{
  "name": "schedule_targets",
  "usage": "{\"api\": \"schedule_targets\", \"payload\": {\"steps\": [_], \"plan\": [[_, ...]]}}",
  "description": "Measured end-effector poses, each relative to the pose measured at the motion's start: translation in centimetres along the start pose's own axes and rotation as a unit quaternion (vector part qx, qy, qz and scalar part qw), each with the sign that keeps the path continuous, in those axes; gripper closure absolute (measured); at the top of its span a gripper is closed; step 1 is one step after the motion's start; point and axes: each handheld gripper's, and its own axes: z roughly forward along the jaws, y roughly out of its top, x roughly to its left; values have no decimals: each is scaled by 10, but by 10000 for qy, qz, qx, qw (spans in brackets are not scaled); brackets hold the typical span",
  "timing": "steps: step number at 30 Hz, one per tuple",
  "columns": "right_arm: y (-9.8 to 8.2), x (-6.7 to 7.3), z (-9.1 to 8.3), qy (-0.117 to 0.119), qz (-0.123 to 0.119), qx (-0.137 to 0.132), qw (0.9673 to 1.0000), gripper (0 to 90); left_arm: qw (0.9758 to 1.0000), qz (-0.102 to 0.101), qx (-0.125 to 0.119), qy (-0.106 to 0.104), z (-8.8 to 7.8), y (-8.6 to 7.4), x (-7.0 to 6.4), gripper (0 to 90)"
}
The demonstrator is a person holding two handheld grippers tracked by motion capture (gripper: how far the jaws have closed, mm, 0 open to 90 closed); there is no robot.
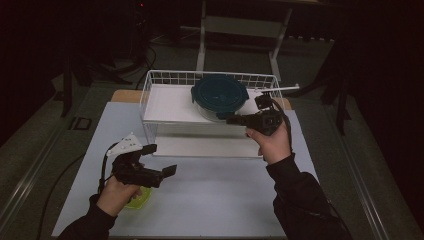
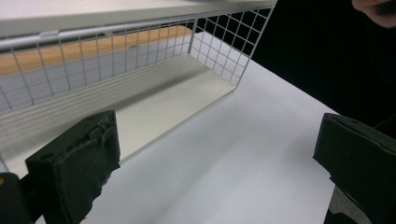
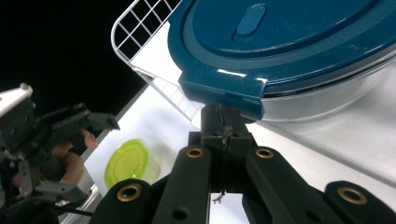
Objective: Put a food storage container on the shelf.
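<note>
A round glass container with a teal clip lid [image 1: 219,94] stands on the top shelf of a white wire rack [image 1: 165,102]. My right gripper [image 1: 231,120] is shut and points at the container's near side. In the right gripper view its closed tip [image 3: 227,122] sits right under a clip tab of the lid [image 3: 280,37], with nothing between the jaws. My left gripper [image 1: 161,159] hovers over the table's front left, open wide and empty. Its view looks between both jaws [image 2: 217,163] at the rack's lower shelf [image 2: 177,98]. A small container with a yellow-green lid [image 1: 139,199] lies under my left hand.
The rack stands at the back middle of a white table [image 1: 225,200], its lower shelf bare. The small green-lidded container [image 3: 128,161] rests near the table's front left edge. A metal frame [image 1: 240,25] and dark floor lie beyond the table.
</note>
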Motion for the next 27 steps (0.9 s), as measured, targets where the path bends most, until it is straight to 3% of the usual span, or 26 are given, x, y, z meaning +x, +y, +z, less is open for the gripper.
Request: {"api": "schedule_targets", "payload": {"steps": [11,24,27], "plan": [[8,-6,8,-65,115,-19,9999,900,9998,86,-96,116,-13,-12,-1,0],[8,-6,13,-68,135,-82,9999,892,9997,116,-161,112,-12,-26,-6,0],[-2,-4,13,28,-37,-107,9999,794,9996,173,-215,106,-14,-27,-6,0]]}}
